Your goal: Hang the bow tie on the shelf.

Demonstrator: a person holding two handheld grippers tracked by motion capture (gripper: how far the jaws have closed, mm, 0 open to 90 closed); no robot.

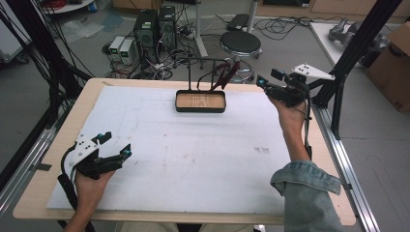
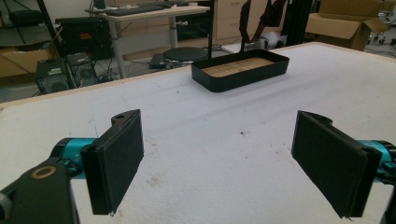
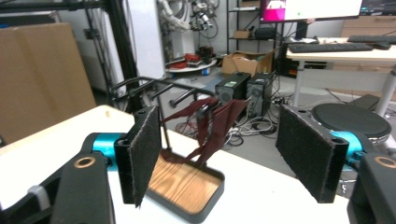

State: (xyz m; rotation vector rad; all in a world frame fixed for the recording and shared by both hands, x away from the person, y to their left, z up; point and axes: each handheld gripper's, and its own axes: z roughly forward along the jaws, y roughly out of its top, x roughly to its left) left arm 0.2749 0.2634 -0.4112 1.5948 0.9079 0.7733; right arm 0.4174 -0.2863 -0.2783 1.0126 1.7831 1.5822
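A black tray with a wooden floor [image 1: 200, 100] stands at the far middle of the table, and a black wire rack [image 1: 203, 60] rises from its back edge. A dark red cloth strip [image 1: 225, 75] hangs from the rack's right end. My right gripper [image 1: 267, 77] is held up to the right of the rack, open and empty. In the right gripper view the cloth [image 3: 212, 126] and tray [image 3: 187, 184] lie beyond the gripper [image 3: 219, 140], apart from its pads. My left gripper [image 1: 116, 143] rests near the front left of the table, open, with nothing between its jaws [image 2: 219, 158].
A white sheet [image 1: 193, 154] covers the wooden tabletop. Black frame posts [image 1: 358, 43] stand close by the right gripper at the table's right edge. Behind the table are a round stool [image 1: 240, 43], computer towers [image 1: 155, 26] and cables. A cardboard box [image 1: 391, 63] sits far right.
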